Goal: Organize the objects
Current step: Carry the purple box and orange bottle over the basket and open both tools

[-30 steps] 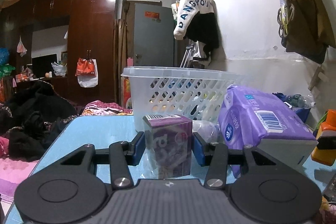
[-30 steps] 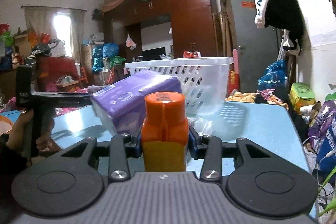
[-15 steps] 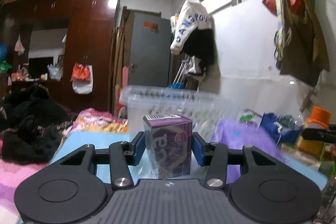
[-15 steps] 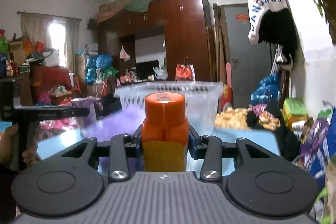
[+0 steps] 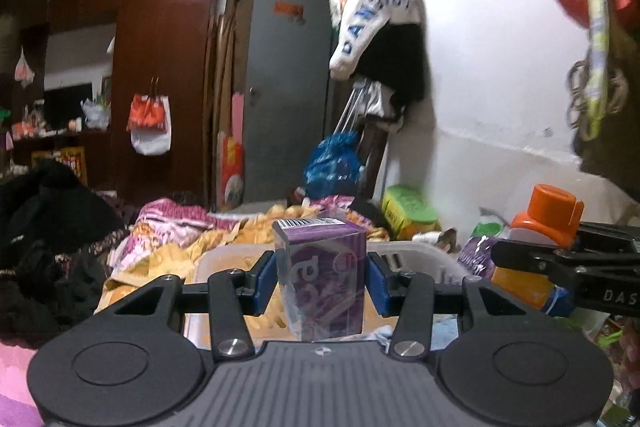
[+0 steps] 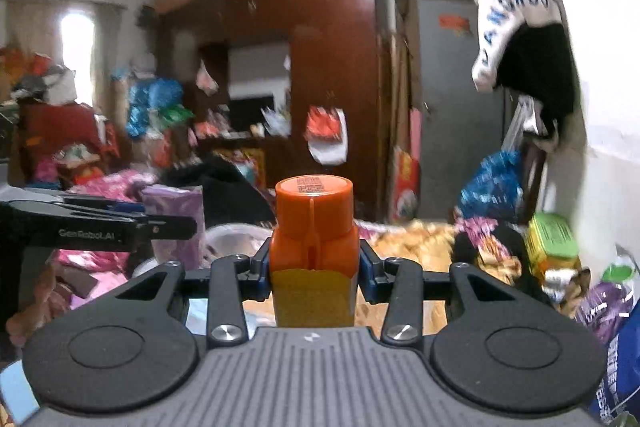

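Observation:
My left gripper [image 5: 322,277] is shut on a small purple box [image 5: 324,279] and holds it upright above the white plastic basket [image 5: 224,259], whose rim shows just below and behind it. My right gripper [image 6: 314,269] is shut on an orange-capped bottle [image 6: 314,247] and holds it upright in the air. In the left wrist view the bottle [image 5: 540,227] and the right gripper's fingers [image 5: 560,257] show at the right. In the right wrist view the purple box [image 6: 174,223] and the left gripper's fingers [image 6: 100,225] show at the left, with the basket rim [image 6: 236,233] below.
A bed with piled blankets [image 5: 168,227] and dark clothes [image 5: 48,227] lies behind the basket. A dark wardrobe [image 5: 160,67] and a grey door [image 5: 288,87] stand at the back. A green box [image 5: 404,215] and bags [image 6: 600,307] lie along the right wall.
Both grippers have risen with their objects and moved forward over the basket. The basket, seen from the side before, now lies below. The purple tissue pack and the blue table have dropped out of view.

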A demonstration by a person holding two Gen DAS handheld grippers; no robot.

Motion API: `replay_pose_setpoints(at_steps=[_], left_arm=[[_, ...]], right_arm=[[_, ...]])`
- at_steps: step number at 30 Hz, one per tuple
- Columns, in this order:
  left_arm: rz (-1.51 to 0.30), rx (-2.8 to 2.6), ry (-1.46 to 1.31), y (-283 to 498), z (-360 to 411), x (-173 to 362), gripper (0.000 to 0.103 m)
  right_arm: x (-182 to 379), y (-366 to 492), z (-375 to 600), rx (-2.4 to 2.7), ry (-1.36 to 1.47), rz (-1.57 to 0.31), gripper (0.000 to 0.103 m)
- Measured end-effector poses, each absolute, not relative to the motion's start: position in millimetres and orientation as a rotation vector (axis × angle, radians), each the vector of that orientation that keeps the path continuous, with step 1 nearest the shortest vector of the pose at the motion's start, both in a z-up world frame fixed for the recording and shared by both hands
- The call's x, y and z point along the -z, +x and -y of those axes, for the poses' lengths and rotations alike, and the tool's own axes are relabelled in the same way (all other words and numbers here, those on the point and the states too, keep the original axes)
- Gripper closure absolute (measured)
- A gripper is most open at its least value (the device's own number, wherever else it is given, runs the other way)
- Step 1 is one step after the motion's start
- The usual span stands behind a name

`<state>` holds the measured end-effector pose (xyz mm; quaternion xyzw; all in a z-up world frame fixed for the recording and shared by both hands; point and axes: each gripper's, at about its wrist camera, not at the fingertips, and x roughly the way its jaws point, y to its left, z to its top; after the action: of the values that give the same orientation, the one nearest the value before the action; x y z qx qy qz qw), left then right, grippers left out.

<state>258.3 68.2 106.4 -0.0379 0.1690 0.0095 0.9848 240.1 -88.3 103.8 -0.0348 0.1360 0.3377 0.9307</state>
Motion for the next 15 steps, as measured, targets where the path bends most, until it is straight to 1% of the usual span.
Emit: replay_pose_setpoints(at_steps=[3, 6, 11, 15], left_arm=[[-0.400, -0.039, -0.067, 284.0, -68.6, -96.0, 0.052], [-0.435, -0.041, -0.058, 295.2, -66.7, -84.1, 0.052], [-0.450, -0.027, -0.067, 297.9, -67.8, -72.0, 0.052], [-0.450, -0.042, -0.079, 297.3, -71.7, -69.9, 0.052]], right_arm=[[-91.0, 259.0, 85.9, -0.680, -0.058, -0.338, 0.059], [-81.6, 262.0, 77.1, -0.661, -0.109, -0.370, 0.059], [-74.8, 263.5, 77.3, -0.658, -0.115, -0.402, 0.059], [-79.6, 273.2, 74.9, -0.662, -0.106, -0.423, 0.059]])
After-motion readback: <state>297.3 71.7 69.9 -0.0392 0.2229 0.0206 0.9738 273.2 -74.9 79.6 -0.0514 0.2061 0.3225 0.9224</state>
